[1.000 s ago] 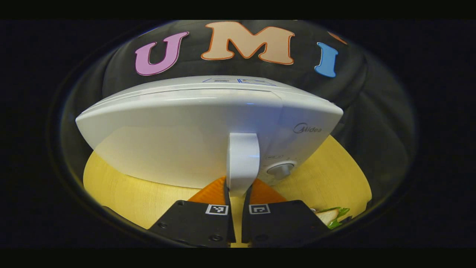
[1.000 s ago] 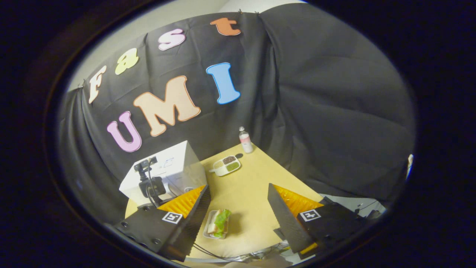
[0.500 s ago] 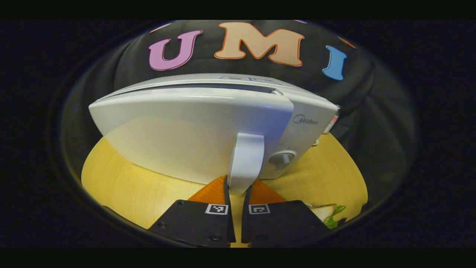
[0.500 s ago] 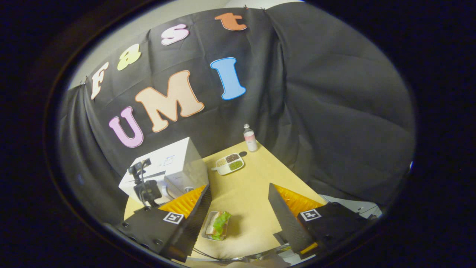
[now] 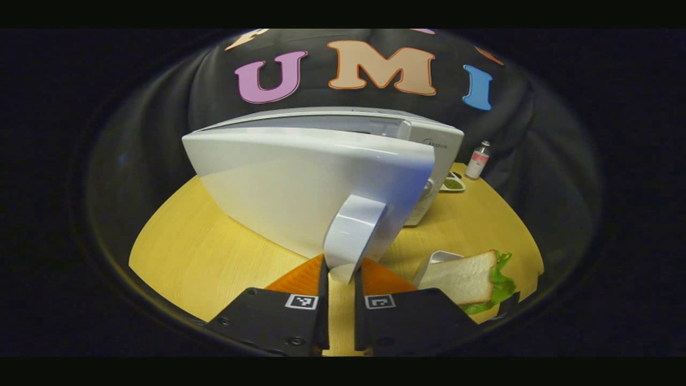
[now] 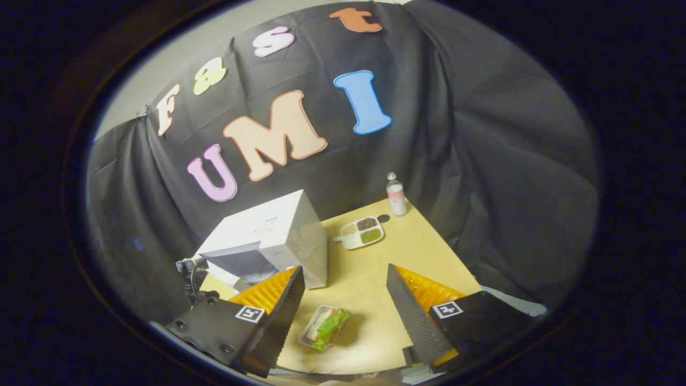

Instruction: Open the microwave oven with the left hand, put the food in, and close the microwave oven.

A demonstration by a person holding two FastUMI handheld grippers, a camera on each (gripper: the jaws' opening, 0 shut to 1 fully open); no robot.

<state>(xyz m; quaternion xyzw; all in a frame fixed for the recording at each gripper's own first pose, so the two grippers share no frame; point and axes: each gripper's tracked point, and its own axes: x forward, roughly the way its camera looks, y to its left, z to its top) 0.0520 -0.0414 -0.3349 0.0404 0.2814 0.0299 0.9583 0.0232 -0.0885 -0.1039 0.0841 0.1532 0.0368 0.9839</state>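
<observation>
Left gripper view: left hand-held gripper [image 5: 337, 279] clamped on microwave door handle [image 5: 351, 236], door ajar

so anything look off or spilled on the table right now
Nothing stands out. The microwave stands square on the table, its door partly open with the left gripper clamped on the handle. The sandwich sits in its tray, and the divided dish and bottle are upright, unspilled.

Left hand-held gripper [image 5: 338, 279] seemingly clamped (fingers near-closed); right hand-held gripper [image 6: 343, 300] spread wide.
</observation>
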